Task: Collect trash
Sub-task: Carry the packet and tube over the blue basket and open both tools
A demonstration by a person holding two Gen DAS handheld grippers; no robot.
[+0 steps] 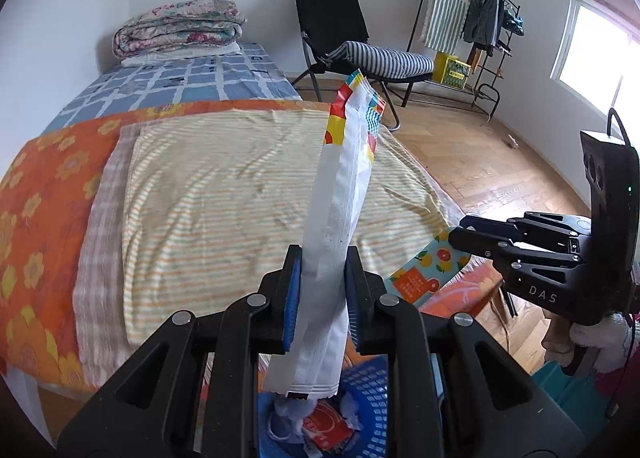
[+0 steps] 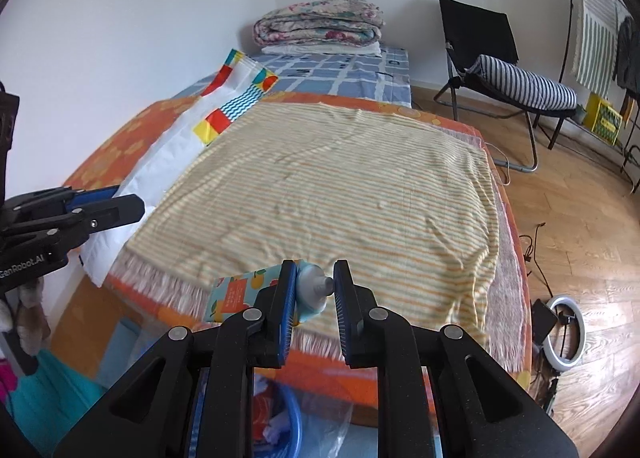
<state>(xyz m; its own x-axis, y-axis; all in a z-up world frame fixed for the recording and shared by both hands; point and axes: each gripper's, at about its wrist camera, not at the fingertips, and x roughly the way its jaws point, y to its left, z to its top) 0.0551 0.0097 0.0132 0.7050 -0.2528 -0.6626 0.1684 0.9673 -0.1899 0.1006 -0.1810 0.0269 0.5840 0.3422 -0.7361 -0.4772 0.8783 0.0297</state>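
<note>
My left tongs [image 1: 320, 298] clamp wrapper [image 1: 344, 194], right tongs [image 2: 316, 294] clamp pouch [image 2: 240, 292]; I centre both over basket [image 1: 372, 390] w/ trash before release.

My left gripper [image 1: 320, 290] clamped on a long white snack wrapper [image 1: 340, 218] standing up between my pads, blue basket [image 1: 372, 394] of trash below, striped blanket [image 1: 248, 194] on the bed [image 1: 44, 194] ahead, my right gripper [image 1: 460, 234] at the right clasping an orange-printed pouch [image 1: 424, 270].
</note>
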